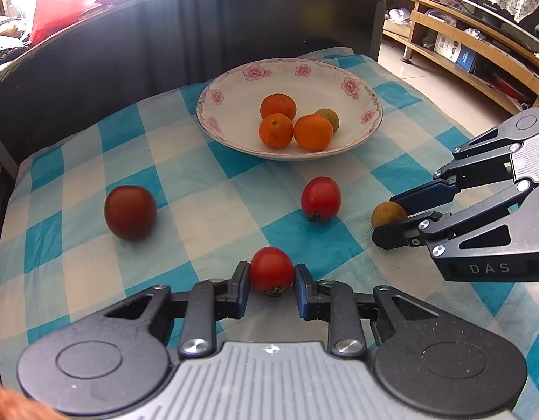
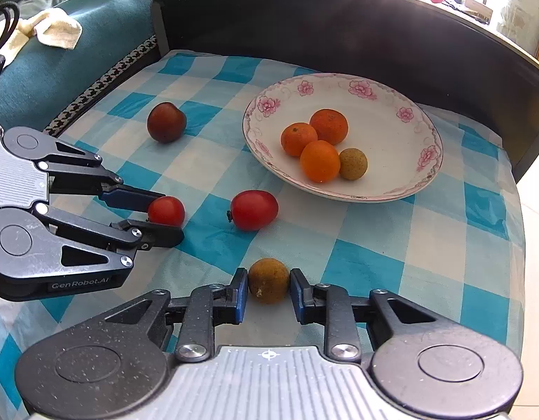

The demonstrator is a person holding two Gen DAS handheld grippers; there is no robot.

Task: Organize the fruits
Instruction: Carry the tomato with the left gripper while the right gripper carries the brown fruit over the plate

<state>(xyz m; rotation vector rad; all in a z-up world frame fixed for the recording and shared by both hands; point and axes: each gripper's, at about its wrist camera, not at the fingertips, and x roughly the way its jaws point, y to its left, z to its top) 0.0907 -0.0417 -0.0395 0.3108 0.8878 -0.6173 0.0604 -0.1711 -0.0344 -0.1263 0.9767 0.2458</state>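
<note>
My left gripper (image 1: pixel 272 274) is shut on a small red tomato (image 1: pixel 271 270) low over the checked cloth; the right wrist view shows that gripper (image 2: pixel 164 215) and tomato (image 2: pixel 167 211) at its left. My right gripper (image 2: pixel 268 281) is shut on a brown-green longan (image 2: pixel 268 280), seen at the right of the left wrist view as gripper (image 1: pixel 388 218) and longan (image 1: pixel 386 212). A flowered white plate (image 1: pixel 230 87) (image 2: pixel 392 105) holds three oranges (image 1: pixel 277 130) and another longan (image 1: pixel 328 119). A second red tomato (image 1: pixel 320 198) (image 2: pixel 254 209) and a dark red tomato (image 1: pixel 130 211) (image 2: pixel 166 121) lie on the cloth.
The blue-and-white checked cloth (image 1: pixel 206 189) covers a small table. A dark curved panel (image 1: pixel 129 45) rises behind the plate. Wooden shelving (image 1: pixel 462 45) stands on the tiled floor at the right. A teal cushion (image 2: pixel 76 52) lies beyond the table's left edge.
</note>
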